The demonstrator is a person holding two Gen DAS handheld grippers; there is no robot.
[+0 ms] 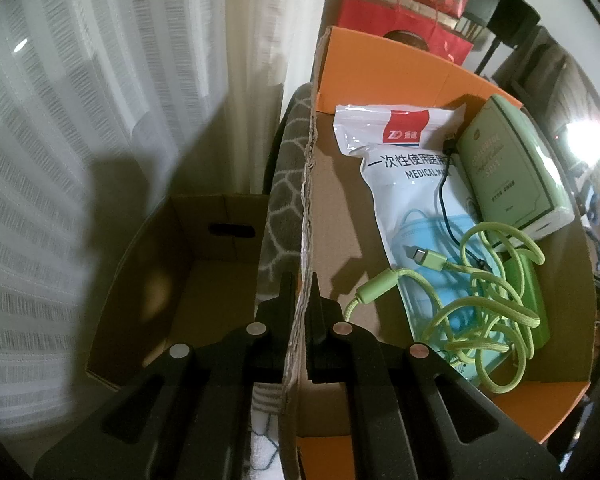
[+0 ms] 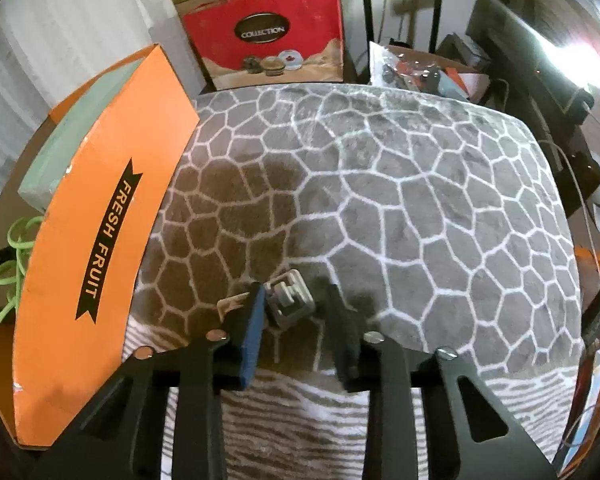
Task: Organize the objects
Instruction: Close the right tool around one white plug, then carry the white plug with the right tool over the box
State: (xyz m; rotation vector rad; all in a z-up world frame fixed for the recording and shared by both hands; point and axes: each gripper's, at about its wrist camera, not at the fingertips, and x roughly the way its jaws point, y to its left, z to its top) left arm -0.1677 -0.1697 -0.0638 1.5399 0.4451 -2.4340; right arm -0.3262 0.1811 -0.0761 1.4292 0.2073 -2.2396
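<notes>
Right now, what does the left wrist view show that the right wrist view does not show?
Only the left wrist view shows the inside of the orange box: a medical mask pack, a black cable, and the left gripper shut on the box's cardboard wall. A brown carton stands beside it.

Only the right wrist view shows the open right gripper around a small grey clip, the FRESH FRUIT label, and a red COLLECTION box.

Both show the orange box, the green tissue pack, the green cable and the grey patterned blanket.
</notes>
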